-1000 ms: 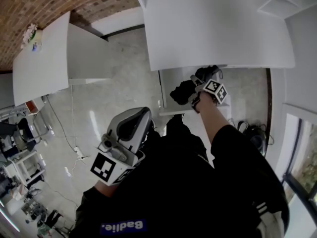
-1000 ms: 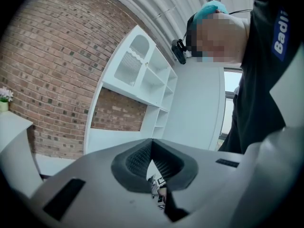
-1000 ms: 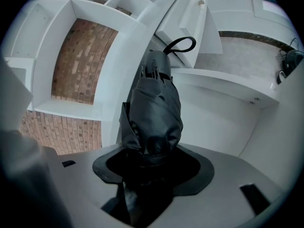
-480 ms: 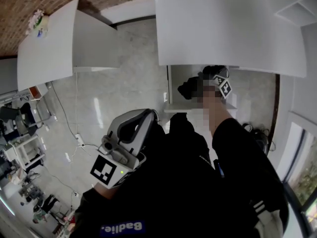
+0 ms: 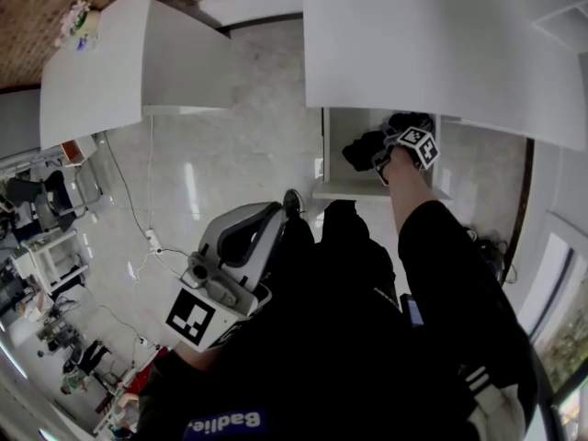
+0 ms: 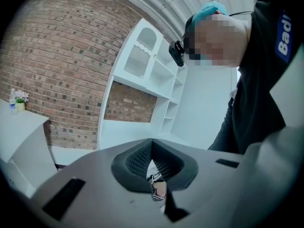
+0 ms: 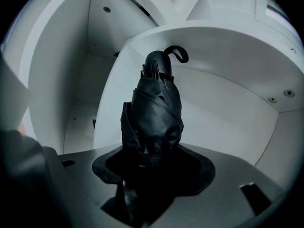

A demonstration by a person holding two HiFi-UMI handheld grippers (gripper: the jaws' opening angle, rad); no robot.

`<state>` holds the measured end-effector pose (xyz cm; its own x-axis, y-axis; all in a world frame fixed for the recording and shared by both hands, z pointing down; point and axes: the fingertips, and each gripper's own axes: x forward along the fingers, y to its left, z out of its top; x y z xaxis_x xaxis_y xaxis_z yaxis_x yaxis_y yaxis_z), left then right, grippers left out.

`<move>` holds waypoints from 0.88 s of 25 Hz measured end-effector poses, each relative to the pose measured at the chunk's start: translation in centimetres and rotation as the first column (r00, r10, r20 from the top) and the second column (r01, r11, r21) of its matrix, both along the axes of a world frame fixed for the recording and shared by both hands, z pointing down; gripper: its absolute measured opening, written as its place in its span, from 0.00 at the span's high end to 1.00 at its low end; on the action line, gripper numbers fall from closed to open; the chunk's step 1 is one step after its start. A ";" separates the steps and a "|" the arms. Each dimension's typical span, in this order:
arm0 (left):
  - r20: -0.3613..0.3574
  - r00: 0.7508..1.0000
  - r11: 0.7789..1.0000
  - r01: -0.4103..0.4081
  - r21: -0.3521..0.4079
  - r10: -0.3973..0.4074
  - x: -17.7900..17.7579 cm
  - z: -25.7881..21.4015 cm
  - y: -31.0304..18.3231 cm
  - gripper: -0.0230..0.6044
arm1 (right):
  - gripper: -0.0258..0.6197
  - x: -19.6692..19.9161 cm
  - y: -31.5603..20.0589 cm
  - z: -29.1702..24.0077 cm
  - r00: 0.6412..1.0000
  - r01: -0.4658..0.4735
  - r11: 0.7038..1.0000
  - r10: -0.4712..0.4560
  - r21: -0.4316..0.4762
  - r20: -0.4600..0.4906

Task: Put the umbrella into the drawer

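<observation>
A folded black umbrella (image 7: 152, 113) with a strap loop at its far end sticks out of my right gripper (image 7: 152, 158), which is shut on it. The umbrella points down into the open white drawer (image 7: 228, 108), whose walls curve round it. I cannot tell whether it touches the bottom. In the head view the umbrella (image 5: 364, 149) and right gripper (image 5: 384, 152) sit over the drawer (image 5: 342, 131) under the white cabinet top. My left gripper (image 5: 274, 215) stays close to the body, away from the drawer. In its own view the left gripper (image 6: 152, 148) has its pads meeting, with nothing between them.
The white cabinet top (image 5: 413, 44) overhangs the drawer's back. A white table (image 5: 92, 72) with a small flower pot (image 5: 78, 21) stands at the far left beside a brick wall. Cables (image 5: 152, 246) lie on the glossy floor. White shelves (image 6: 156, 75) show in the left gripper view.
My right gripper has sunk with the umbrella, from above the drawer's front edge down into its opening. The left gripper has dropped slightly and stays shut.
</observation>
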<state>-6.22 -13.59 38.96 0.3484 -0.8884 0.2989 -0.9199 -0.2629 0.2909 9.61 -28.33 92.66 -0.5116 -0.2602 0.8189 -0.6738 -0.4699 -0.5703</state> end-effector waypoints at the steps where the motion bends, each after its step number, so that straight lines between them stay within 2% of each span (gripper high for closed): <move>1: -0.001 1.000 1.000 0.005 -0.005 -0.005 0.0 0.1 0.2 0.97 | 0.54 0.1 0.0 0.3 1.000 -0.001 1.000 0.001 -0.005 -0.004; 5: -0.001 1.000 1.000 0.011 -0.022 -0.011 -0.1 0.5 0.7 0.97 | 0.54 0.2 0.2 1.7 1.000 0.005 1.000 -0.005 -0.024 -0.003; 13: -0.010 1.000 1.000 0.009 -0.020 -0.009 -0.6 0.9 0.9 0.97 | 0.50 -0.2 -0.3 0.8 1.000 -0.016 1.000 0.016 0.006 -0.001; 19: -0.039 0.999 0.998 -0.023 0.063 0.026 -0.5 -0.6 0.3 0.97 | 0.50 1.4 -0.9 -3.4 1.000 -0.014 0.999 0.015 0.036 -0.025; 22: -0.065 0.995 0.993 -0.076 0.092 0.082 -0.4 -1.1 0.7 0.97 | 0.50 2.8 -1.2 -6.8 1.000 -0.005 0.992 0.008 0.122 -0.025</move>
